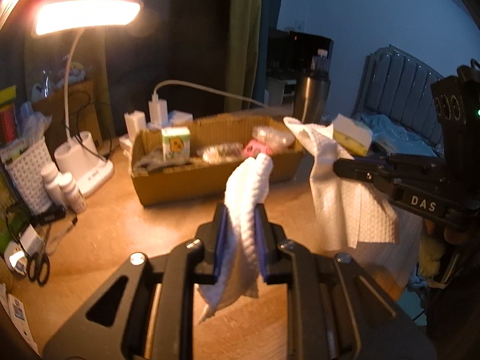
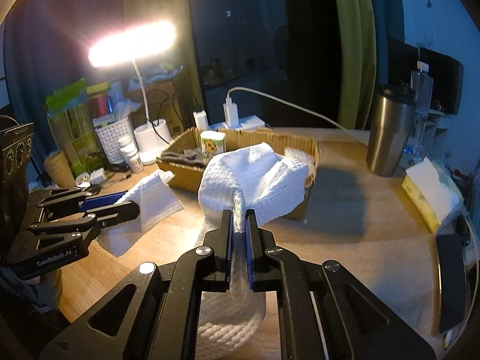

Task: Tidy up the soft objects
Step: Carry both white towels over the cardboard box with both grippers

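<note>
Left wrist view puts your left gripper (image 1: 240, 219) closed on one bunched end of the white waffle cloth (image 1: 246, 186), with loose folds hanging below the blue pads (image 1: 220, 240). Your right gripper (image 1: 340, 166) comes in from the right edge of that view, clamped on another part of the same cloth, which hangs from it in a flat sheet above the wooden table (image 1: 120, 225).

Ahead of both grippers the cardboard box (image 1: 210, 177) stands across the table, its near wall facing you and its top open. You have bare tabletop between the box and the grippers. To the left the room narrows: a lit desk lamp (image 1: 87, 18), a white basket (image 1: 28, 171) and small bottles (image 1: 72, 192) crowd that edge, with scissors (image 1: 39, 267) nearer you.

Right wrist view shows what the left does not: the cloth (image 2: 255, 177) bulging up in front of the box (image 2: 300, 210) and hiding part of its near wall, a steel tumbler (image 2: 390, 132) standing well right of the box, and a tissue pack (image 2: 429, 195) near the table's right edge. It also shows your left gripper (image 2: 132, 202) from the side, holding its end of the cloth low over the table, left of the right gripper (image 2: 239, 219).
</note>
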The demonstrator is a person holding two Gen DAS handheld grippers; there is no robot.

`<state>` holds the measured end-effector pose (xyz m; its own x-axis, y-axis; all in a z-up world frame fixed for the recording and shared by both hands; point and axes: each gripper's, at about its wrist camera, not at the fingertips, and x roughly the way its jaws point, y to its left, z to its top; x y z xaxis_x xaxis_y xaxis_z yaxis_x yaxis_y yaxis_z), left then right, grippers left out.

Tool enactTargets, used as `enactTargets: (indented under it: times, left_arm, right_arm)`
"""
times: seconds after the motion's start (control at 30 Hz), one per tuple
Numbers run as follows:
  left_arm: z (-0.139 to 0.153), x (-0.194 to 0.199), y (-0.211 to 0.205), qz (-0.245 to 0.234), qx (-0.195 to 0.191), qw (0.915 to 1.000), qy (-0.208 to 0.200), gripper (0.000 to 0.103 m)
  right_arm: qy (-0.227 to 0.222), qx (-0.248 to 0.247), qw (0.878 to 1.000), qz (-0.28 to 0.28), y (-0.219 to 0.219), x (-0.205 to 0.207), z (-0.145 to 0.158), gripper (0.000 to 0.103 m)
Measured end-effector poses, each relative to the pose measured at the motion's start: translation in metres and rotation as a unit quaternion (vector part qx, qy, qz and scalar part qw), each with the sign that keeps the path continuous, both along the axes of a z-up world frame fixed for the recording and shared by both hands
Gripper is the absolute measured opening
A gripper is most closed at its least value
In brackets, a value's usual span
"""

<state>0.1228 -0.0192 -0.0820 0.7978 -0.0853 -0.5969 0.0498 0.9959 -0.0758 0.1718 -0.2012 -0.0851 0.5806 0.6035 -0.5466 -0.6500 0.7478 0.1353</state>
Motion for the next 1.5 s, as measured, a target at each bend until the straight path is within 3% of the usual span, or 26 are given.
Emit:
enactTargets:
  times: [0.93, 1.5]
  left_arm:
    - [0.095, 0.015, 0.02, 0.0, 0.006, 0.9899, -0.141, 0.019]
    - [0.106, 0.055, 0.047, 0.019, -0.02, 0.9853, -0.169, 0.019]
  right_arm:
    - [-0.073, 0.029, 0.997, 0.013, 0.03, 0.031, 0.077, 0.009]
    - [-0.122, 0.014, 0.992, -0.011, 0.057, 0.068, 0.09, 0.009]
